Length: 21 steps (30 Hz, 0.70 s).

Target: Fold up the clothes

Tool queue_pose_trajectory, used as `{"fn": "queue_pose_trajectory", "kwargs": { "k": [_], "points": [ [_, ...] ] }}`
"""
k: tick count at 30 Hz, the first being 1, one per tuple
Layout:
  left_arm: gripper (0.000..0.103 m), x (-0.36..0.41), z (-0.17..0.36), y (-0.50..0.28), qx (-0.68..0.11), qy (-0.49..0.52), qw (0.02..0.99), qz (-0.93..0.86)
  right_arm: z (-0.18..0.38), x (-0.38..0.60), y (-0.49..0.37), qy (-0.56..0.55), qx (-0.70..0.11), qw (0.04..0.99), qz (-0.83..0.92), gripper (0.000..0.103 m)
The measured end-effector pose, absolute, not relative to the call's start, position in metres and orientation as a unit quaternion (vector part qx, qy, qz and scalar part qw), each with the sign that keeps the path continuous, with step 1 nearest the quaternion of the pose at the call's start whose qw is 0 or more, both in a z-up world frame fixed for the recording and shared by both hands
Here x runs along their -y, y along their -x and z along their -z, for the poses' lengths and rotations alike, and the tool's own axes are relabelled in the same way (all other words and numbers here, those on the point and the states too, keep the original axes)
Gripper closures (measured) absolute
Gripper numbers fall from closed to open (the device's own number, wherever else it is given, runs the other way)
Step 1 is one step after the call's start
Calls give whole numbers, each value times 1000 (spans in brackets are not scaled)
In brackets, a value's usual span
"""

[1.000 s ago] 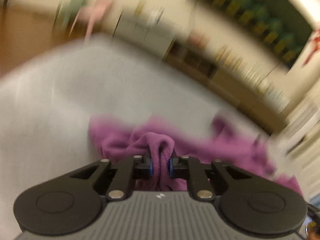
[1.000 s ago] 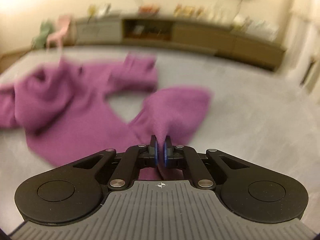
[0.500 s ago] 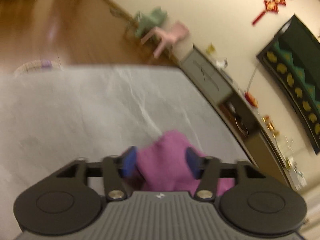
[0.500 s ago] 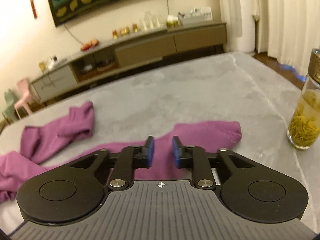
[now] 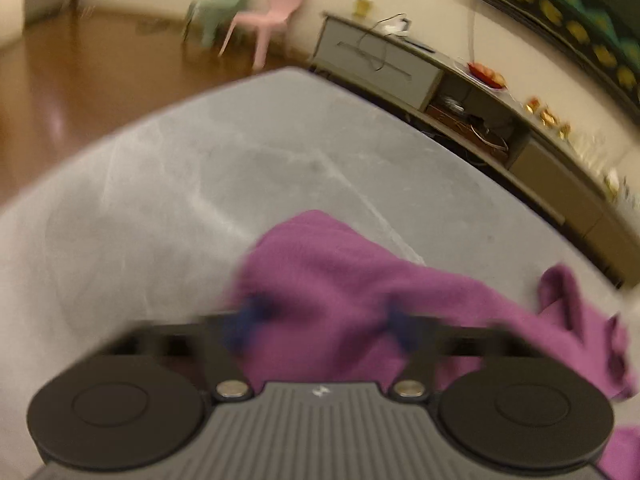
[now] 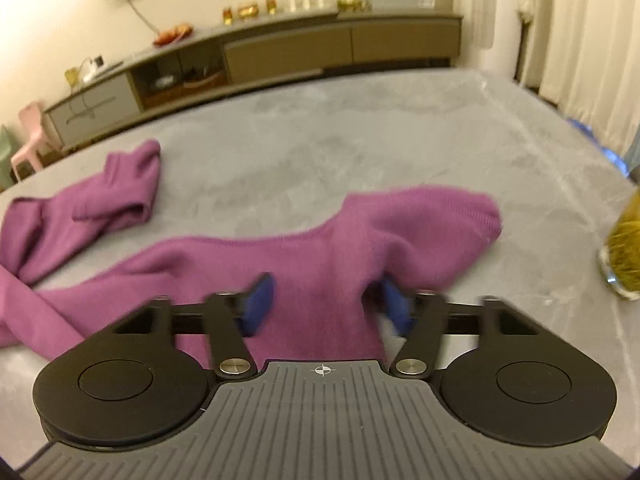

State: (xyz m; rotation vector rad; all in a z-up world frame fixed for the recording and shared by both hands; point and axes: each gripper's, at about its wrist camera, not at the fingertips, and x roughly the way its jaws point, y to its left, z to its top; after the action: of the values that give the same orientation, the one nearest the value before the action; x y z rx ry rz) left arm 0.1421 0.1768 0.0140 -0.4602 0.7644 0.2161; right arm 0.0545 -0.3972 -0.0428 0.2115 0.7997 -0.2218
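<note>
My left gripper [image 5: 320,316] has its jaws spread wide with nothing pinched, and it hangs over the purple garment [image 5: 360,304], which lies loose on the grey table [image 5: 180,184]. My right gripper [image 6: 326,300] is spread wide as well, its blue pads [image 6: 258,300] standing either side of a raised ridge of the same knit without pressing on it. The garment lies across the near half of the table, from a rounded end on the right to a crumpled end on the left.

I judge this to be the laying-out step, before any fold: the cloth is down but not flat. Next I would need to choose two fresh edges, close on them, and draw them across evenly so that the layers meet without bunching.

The right view shows what the left cannot: the long spread of the garment, the sleeve [image 6: 120,184] doubled over at the far left, and a glass jar [image 6: 624,248] near the right edge, worth avoiding. The left view, much blurred, shows the bare far-left stretch of table, with the floor and small chairs [image 5: 248,12] beyond.
</note>
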Motion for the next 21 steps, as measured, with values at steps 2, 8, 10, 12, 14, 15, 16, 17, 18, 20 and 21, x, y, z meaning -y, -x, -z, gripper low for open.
{"fn": "queue_pose_trajectory", "kwargs": {
  "k": [2,8,10,12,14,15,16,17,18,20,21],
  "points": [
    [94,-176,-31,-137,-325,228,915,-73,37,401,-53,-106,-368,917,109,100],
    [89,-207,-111,-33,-114,258,948,145,-18,421,-1,-146,-248,943,165,101],
    [84,-221,-87,-36,-215,266,935,92,-26,429,19,-167,-233,939,190,100],
    [82,-235,-61,-37,-289,278,916,16,-11,445,21,-205,-279,919,188,98],
    [81,-248,-41,-37,-332,290,896,-52,7,457,19,-251,-317,897,178,88],
    [73,-252,-35,-35,-338,297,890,-72,8,456,20,-251,-320,896,180,86],
    [67,-255,-33,-33,-336,304,888,-86,6,451,21,-241,-316,899,183,82],
    [57,-257,-34,-31,-330,307,887,-99,4,446,24,-229,-311,904,184,76],
    [52,-258,-36,-30,-322,308,888,-109,1,440,27,-218,-305,908,185,62],
    [49,-248,-45,-28,-303,298,899,-110,-2,431,33,-199,-297,914,191,56],
    [42,-241,-49,-26,-295,289,904,-107,-2,427,35,-193,-297,915,191,56]
  ]
}}
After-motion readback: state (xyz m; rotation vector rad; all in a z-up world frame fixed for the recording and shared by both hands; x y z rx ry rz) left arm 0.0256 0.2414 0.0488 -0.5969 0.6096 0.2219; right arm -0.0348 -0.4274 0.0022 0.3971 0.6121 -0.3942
